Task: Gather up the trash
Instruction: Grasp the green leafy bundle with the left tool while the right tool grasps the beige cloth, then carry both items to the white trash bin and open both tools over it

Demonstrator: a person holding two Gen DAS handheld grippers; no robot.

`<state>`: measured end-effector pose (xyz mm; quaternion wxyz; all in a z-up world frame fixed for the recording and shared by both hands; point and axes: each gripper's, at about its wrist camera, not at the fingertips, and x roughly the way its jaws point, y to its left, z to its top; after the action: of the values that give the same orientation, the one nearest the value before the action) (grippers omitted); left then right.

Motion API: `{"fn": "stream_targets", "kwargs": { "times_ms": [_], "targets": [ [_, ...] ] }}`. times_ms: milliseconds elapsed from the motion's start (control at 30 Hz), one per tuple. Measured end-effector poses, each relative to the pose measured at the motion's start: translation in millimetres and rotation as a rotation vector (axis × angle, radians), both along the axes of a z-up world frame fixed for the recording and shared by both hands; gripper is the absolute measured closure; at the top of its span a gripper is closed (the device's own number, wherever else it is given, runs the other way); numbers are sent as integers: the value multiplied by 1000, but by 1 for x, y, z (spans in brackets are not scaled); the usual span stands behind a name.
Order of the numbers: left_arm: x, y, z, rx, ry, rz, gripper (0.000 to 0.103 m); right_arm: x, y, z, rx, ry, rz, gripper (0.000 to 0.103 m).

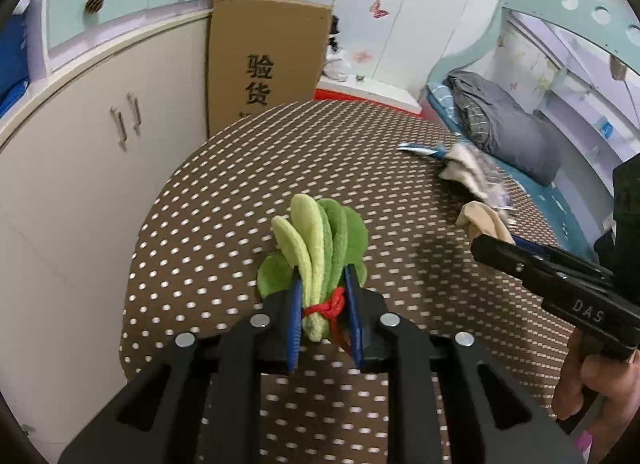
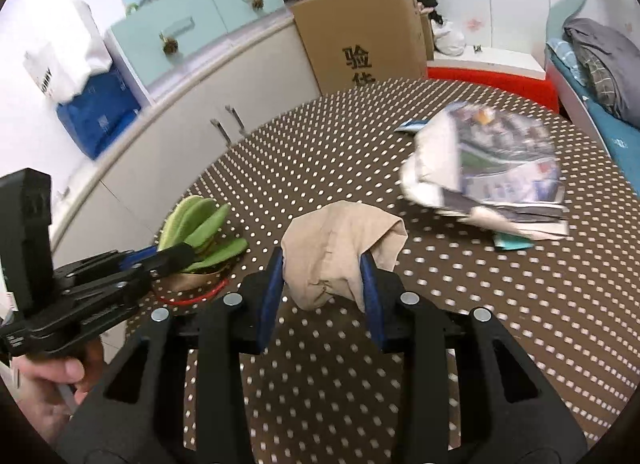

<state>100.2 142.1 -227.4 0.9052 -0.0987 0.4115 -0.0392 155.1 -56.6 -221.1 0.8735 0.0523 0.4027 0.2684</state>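
Observation:
My left gripper [image 1: 322, 284] is shut on a green plush leaf bundle [image 1: 320, 240] tied with red string, just above the brown dotted tablecloth [image 1: 280, 152]. In the right wrist view the same bundle [image 2: 200, 224] sticks out of the left gripper [image 2: 188, 254] at the left. My right gripper [image 2: 324, 260] is shut on a crumpled beige wad [image 2: 336, 240], its blue pads pressing both sides. From the left wrist view that wad [image 1: 482, 222] sits at the right gripper's [image 1: 496, 248] tip. A crumpled printed paper [image 2: 492, 168] lies on the table beyond.
A blue-and-white wrapper [image 2: 410, 126] and a teal scrap [image 2: 512, 242] lie near the printed paper. A cardboard box [image 1: 268, 60] stands behind the table, white cabinets [image 1: 80, 144] to its left, a bed with grey bedding [image 1: 512, 124] on the right.

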Motion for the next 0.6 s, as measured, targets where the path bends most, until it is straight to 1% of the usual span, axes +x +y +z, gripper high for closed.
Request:
{"fn": "stream_targets", "kwargs": {
  "times_ms": [267,433,600],
  "targets": [
    [-5,-59,44,8,-89,-103,84,-20,-68,37,82,-79,-87,67],
    [-1,-111,65,25,-123,-206,84,-34,-135,50,127,-119,-188,67],
    [4,-170,79,29,-144,-319,84,-49,-205,52,146,-140,-311,66]
  ]
}}
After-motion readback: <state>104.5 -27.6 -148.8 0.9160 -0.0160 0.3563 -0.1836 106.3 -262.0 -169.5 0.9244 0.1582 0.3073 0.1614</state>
